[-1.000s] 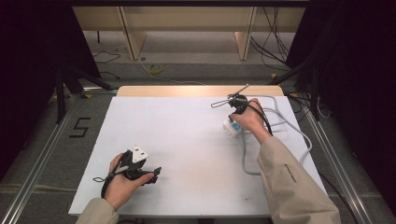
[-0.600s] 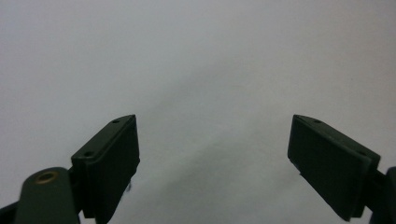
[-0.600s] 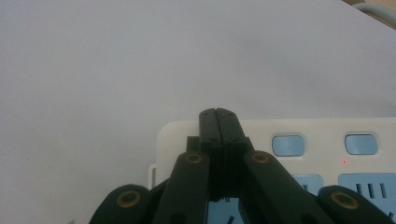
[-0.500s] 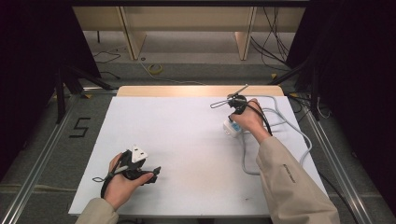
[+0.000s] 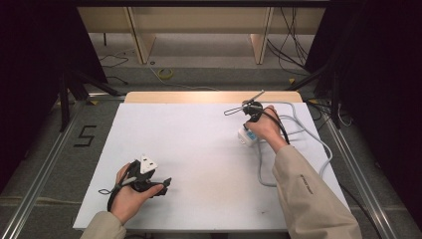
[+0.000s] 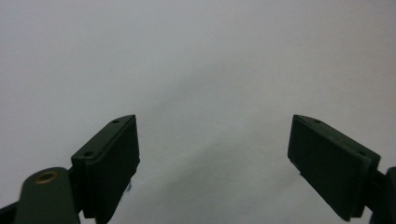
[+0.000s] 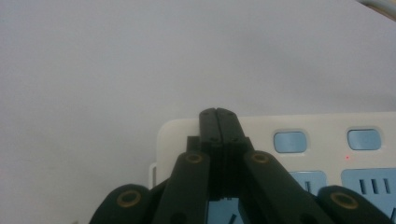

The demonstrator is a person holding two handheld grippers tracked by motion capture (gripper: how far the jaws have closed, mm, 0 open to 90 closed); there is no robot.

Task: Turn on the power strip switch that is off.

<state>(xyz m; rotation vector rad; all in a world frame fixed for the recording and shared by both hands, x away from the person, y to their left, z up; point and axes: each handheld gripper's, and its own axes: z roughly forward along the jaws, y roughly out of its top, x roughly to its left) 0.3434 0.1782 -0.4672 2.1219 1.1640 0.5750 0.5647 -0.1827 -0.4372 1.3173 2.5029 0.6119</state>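
Right tool [image 7: 218, 114], jaws pressed together, points down over the power strip [image 7: 299, 140]; left tool [image 6: 212, 154] lies spread on the bench [image 5: 199, 139].

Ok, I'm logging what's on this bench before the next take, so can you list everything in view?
power strip: one, white with blue switches and blue sockets, far right part of the table, under the right gripper's tip
strip's cable: one, grey, looped along the table's right side
table: one, white top with a wooden strip along the far edge
coil of cord: one, yellow, on the floor beyond the table
floor mark "5": one, black, left of the table
left gripper: one, black, near left part of the table, jaws wide apart over bare table
right gripper: one, black, jaws shut together, tip at the power strip
sleeves: two, beige, entering from the bottom
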